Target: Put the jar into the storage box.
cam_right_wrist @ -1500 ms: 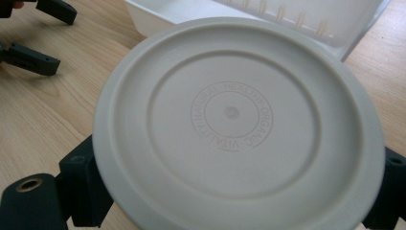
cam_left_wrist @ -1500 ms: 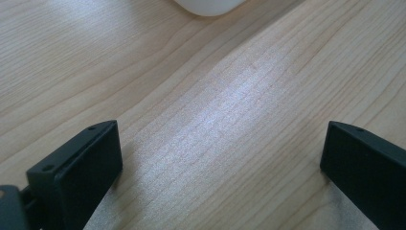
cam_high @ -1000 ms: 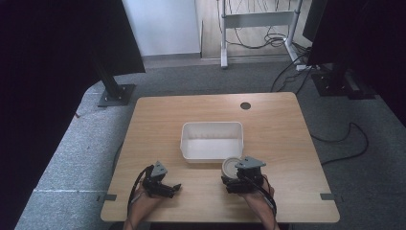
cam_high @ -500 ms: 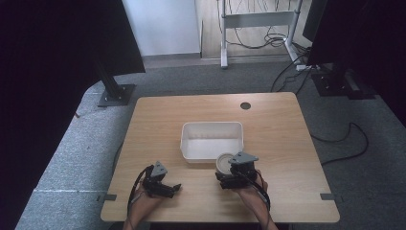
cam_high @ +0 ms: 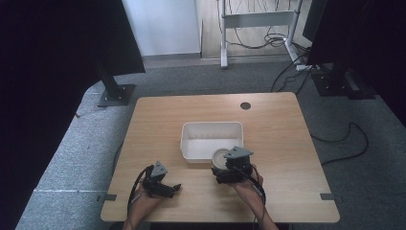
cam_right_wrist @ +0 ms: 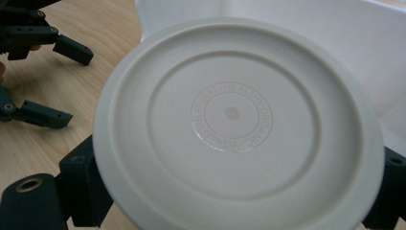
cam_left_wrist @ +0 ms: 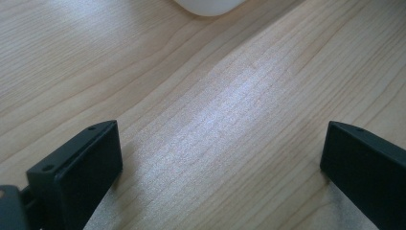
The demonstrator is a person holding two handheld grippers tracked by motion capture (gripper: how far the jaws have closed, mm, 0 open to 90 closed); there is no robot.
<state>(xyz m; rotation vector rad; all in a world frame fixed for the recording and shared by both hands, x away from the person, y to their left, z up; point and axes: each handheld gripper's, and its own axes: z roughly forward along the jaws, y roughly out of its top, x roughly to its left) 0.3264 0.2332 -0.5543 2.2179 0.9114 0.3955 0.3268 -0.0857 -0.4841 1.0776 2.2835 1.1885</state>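
Up close, embossed lettering on round lid (cam_right_wrist: 234, 120), right gripper (cam_high: 225, 168) clamping it

The wooden table (cam_high: 268, 120) stood on grey carpet (cam_high: 81, 143). Black curtains (cam_high: 43, 72) hung left and right; a white wall panel (cam_high: 163, 24) and loose cables (cam_high: 258, 38) lay behind.

In the right gripper view the lid (cam_right_wrist: 234, 124) covers most of the right claw (cam_right_wrist: 230, 191), so only the outer parts of its jaws show, and it hides the near wall of the bin (cam_right_wrist: 306, 33). The picture's bottom edge cuts off the lid's lower rim. In the left gripper view the bin (cam_left_wrist: 208, 5) is cut off by the top edge. In the high view the person's forearms run off the bottom edge.
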